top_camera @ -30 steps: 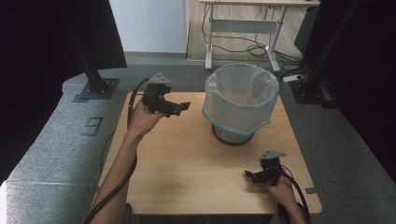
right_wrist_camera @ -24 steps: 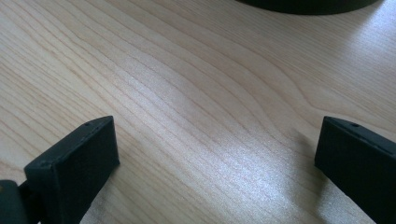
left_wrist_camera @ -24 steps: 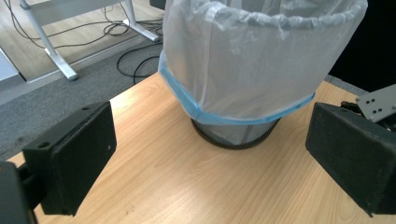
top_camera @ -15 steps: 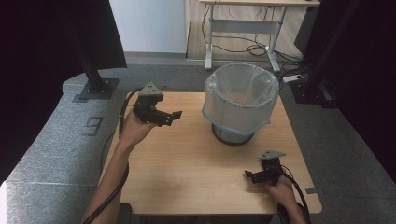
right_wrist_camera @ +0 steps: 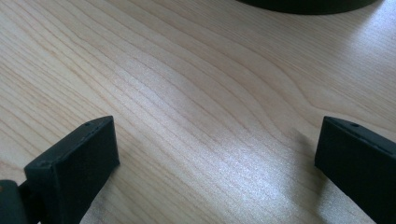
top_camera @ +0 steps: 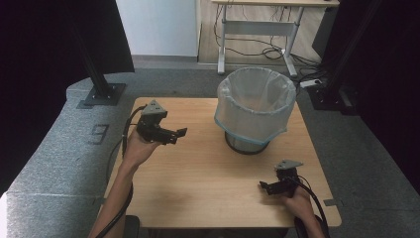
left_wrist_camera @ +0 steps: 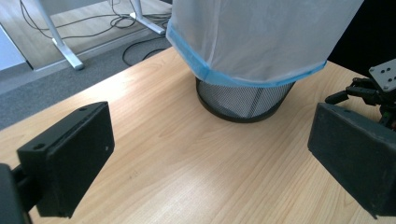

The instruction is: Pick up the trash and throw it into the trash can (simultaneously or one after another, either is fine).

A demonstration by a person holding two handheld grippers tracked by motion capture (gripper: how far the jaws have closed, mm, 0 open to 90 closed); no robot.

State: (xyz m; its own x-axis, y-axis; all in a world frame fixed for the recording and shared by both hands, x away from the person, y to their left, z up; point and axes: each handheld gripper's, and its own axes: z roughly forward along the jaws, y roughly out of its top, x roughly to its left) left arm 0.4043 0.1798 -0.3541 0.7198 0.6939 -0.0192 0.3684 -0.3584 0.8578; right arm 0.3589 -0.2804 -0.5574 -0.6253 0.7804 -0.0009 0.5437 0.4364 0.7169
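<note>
Well apart, the bin (top_camera: 255, 111) stands ahead of the left claw (top_camera: 179, 135).

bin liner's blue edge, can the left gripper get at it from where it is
Probably yes: the left gripper is open and aimed at the bin, with only bare table between; the blue edge hangs exposed.

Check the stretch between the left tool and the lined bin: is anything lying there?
Nothing: bare wooden table runs from the open left tool to the bin, as the left gripper view shows.
</note>
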